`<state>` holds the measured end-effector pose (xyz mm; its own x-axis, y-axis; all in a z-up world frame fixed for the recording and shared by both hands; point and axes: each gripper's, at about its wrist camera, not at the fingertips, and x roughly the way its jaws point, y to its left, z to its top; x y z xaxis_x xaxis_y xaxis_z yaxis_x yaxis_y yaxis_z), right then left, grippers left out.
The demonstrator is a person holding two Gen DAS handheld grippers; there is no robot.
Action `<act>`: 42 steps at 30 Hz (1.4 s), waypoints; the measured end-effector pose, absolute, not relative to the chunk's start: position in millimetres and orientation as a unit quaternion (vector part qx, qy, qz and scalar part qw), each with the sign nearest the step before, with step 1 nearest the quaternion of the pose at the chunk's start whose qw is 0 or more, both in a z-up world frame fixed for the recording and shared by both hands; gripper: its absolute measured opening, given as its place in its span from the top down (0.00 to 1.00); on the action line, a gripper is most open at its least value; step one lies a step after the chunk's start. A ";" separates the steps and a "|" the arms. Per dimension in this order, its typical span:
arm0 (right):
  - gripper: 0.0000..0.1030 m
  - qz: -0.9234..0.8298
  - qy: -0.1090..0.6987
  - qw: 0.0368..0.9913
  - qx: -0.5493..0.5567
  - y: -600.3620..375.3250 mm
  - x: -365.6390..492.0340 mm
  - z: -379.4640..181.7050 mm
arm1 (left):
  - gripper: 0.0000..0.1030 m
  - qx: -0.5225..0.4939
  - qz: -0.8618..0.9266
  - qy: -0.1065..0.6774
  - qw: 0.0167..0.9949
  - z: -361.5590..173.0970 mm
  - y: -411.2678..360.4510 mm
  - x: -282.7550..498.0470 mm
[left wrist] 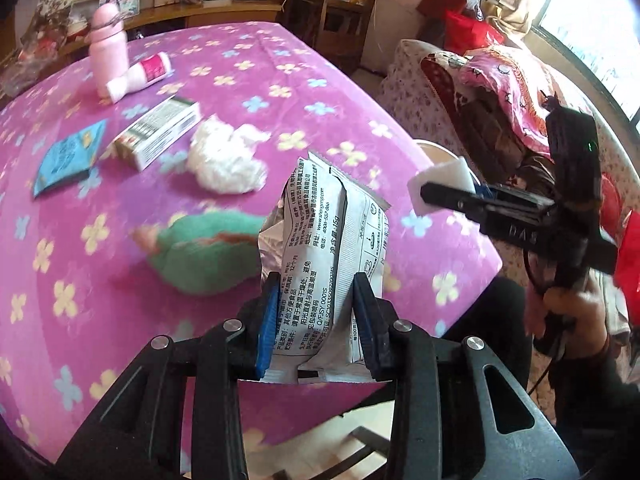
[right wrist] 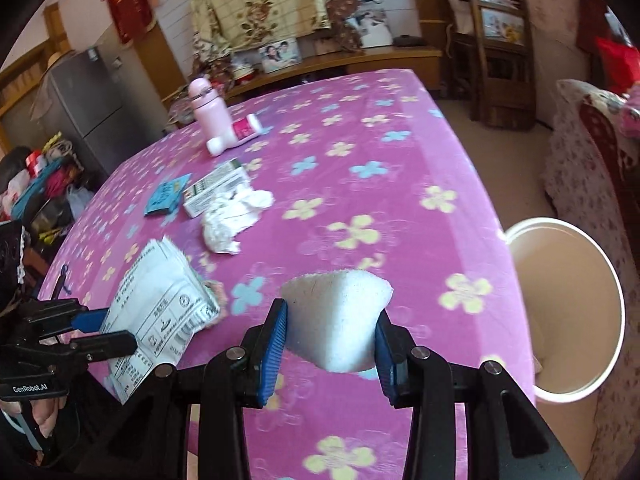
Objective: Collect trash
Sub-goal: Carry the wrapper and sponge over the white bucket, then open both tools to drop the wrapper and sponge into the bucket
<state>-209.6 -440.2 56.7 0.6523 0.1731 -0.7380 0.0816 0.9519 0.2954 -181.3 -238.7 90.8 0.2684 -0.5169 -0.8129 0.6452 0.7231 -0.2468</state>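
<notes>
My left gripper is shut on a white printed food packet, held above the pink flowered tablecloth; the same packet shows at the lower left of the right wrist view. My right gripper is shut on a white foam block, also seen as a foam block at the right of the left wrist view. A crumpled white tissue and a green wrapper lie on the cloth. A white bin stands open beside the table's right edge.
On the far part of the table stand a pink flask, a lying white bottle, a carton box and a blue sachet. A covered sofa sits beyond the bin. A wooden shelf stands at the back.
</notes>
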 end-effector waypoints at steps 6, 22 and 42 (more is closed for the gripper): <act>0.62 0.003 0.414 0.894 0.170 -468.7 -218.3 52.4 | 0.68 0.064 -0.364 0.476 0.798 94.1 -274.4 -172.0; 0.61 -0.101 0.408 0.888 0.187 -564.1 -240.6 41.6 | 0.68 0.077 -0.397 0.466 0.787 96.9 -391.8 -158.1; 0.18 -0.224 0.417 0.847 0.242 -670.3 -262.2 -2.9 | 0.47 0.001 -0.436 0.513 0.739 65.8 -499.4 -146.2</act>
